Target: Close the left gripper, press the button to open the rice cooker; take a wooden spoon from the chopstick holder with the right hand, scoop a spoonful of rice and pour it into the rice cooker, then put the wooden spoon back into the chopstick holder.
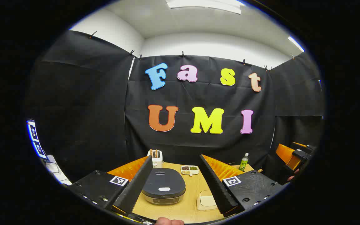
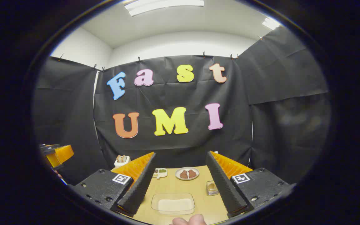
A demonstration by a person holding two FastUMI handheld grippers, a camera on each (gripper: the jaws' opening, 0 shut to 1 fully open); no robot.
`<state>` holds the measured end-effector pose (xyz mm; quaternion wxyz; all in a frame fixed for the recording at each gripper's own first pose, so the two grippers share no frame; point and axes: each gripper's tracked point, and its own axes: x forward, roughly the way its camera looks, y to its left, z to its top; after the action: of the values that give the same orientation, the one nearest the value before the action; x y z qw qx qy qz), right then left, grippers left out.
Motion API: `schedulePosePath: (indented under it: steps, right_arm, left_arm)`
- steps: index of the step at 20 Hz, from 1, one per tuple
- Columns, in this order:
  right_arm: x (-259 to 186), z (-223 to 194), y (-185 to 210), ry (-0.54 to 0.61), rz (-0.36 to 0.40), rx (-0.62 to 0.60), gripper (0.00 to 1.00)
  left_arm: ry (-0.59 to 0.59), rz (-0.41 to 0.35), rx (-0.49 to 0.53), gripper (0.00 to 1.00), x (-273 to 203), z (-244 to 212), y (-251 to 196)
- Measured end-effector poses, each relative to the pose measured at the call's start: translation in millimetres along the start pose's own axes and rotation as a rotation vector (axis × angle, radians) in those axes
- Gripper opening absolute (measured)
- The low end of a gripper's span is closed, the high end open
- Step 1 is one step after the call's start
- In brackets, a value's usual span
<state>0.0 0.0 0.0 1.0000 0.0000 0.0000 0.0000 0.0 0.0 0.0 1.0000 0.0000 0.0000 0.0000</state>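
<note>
Left gripper (image 1: pixel 175 184) jaws wide apart, holding nothing. Cooker (image 1: pixel 163 190) sits right between them on the counter (image 1: pixel 189 206), lid down, pale button (image 1: pixel 164 189) on top. Must shut first, then push down. Right gripper (image 2: pixel 180 187) jaws apart too, over the rice tray (image 2: pixel 172 203); spoon holder (image 2: pixel 122 161) far left.

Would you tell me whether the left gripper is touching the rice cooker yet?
Apart: the left gripper view shows the left gripper open, hovering short of the closed rice cooker.

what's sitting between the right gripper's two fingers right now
In the right gripper view, the right gripper is open. Between its fingers on the table lies a clear container of rice, with a plate farther back.
</note>
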Motion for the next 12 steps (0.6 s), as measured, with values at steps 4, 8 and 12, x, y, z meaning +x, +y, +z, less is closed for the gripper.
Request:
schedulePosePath:
  steps: [4,8,12]
  right_arm:
    - [2.2,5.6,-3.2,-0.014,-0.003,-0.009,1.0]
    - [4.3,5.9,-8.8,-0.012,-0.01,-0.013,1.0]
    - [6.0,9.9,-16.8,-0.017,-0.019,-0.011,1.0]
  left_arm:
    - [0.003,-0.001,0.007,0.95,0.1,-4.0,-2.5]
    - [-0.002,-0.006,0.002,0.95,2.7,-1.4,-7.3]
    - [0.002,-0.008,0.005,0.95,5.2,-3.6,-10.6]
